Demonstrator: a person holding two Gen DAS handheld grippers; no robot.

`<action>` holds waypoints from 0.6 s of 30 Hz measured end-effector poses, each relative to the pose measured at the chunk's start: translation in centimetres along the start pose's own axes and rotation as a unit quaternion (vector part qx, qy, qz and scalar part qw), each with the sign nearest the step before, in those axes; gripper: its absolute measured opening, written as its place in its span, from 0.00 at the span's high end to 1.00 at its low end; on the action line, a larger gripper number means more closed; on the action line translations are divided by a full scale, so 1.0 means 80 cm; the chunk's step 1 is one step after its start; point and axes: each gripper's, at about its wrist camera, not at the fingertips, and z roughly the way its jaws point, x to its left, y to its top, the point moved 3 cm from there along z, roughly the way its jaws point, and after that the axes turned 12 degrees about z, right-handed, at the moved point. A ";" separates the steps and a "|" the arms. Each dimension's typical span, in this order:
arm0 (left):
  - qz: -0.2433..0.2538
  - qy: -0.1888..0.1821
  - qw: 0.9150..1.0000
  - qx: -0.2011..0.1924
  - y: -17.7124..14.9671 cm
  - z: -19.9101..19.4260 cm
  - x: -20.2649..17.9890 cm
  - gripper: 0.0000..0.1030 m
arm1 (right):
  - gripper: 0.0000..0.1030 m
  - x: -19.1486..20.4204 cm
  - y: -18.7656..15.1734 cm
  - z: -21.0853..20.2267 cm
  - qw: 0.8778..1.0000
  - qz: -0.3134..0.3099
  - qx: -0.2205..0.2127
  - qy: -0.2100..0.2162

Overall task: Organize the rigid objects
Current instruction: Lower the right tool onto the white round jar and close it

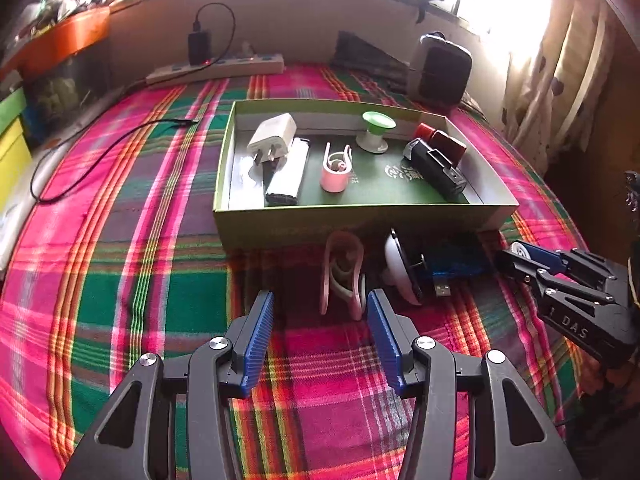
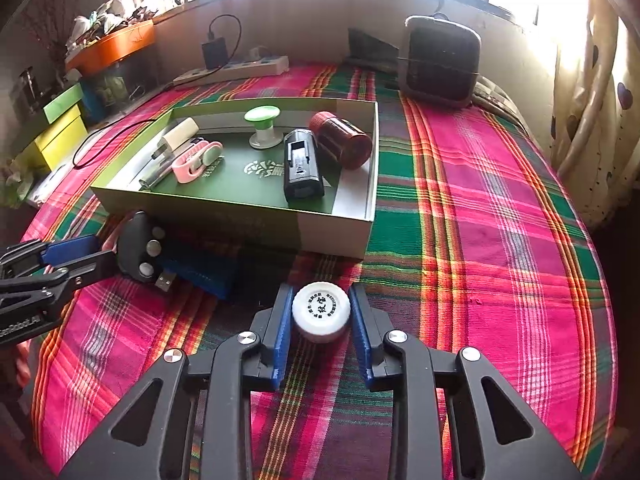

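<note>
The green box [image 1: 352, 216] sits on the plaid cloth [image 1: 120, 264] and serves as the collecting place; it already holds a white plug adapter [image 1: 272, 136], a white lighter [image 1: 286, 176], a pink clip [image 1: 335, 168], a green-topped spool [image 1: 376, 130], a black device [image 1: 436, 168] and a dark red jar [image 1: 440, 142]. Just in front of the box's near wall, the right gripper [image 2: 320, 316] pinches a small white bottle cap [image 2: 320, 312] between its blue pads, the printed top facing the camera. The left gripper [image 1: 320, 340] hangs spread and empty, in front of the box, with a second pink clip [image 1: 344, 272] lying just beyond its fingertips. Beside that clip, still outside the box, lie a white and black round gadget [image 1: 400, 268] and a blue USB stick [image 1: 452, 268] (its metal plug points away from the box). The step in hand looks like carrying the cap into the box: the next move calls for a lift clear of the near wall and a release over a bare patch of the green floor, probably between the pink clip and the black device. After that the left gripper seems well set to close on the loose clip.
</note>
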 end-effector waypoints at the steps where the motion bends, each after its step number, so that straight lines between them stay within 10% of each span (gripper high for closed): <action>1: 0.001 0.001 1.000 0.002 0.001 0.002 0.000 0.54 | 0.72 0.001 0.000 0.000 1.000 -0.002 0.000 0.001; 18: 0.024 0.028 0.999 0.002 0.019 0.020 -0.001 0.54 | 0.72 0.001 0.000 0.001 1.000 0.001 0.003 0.007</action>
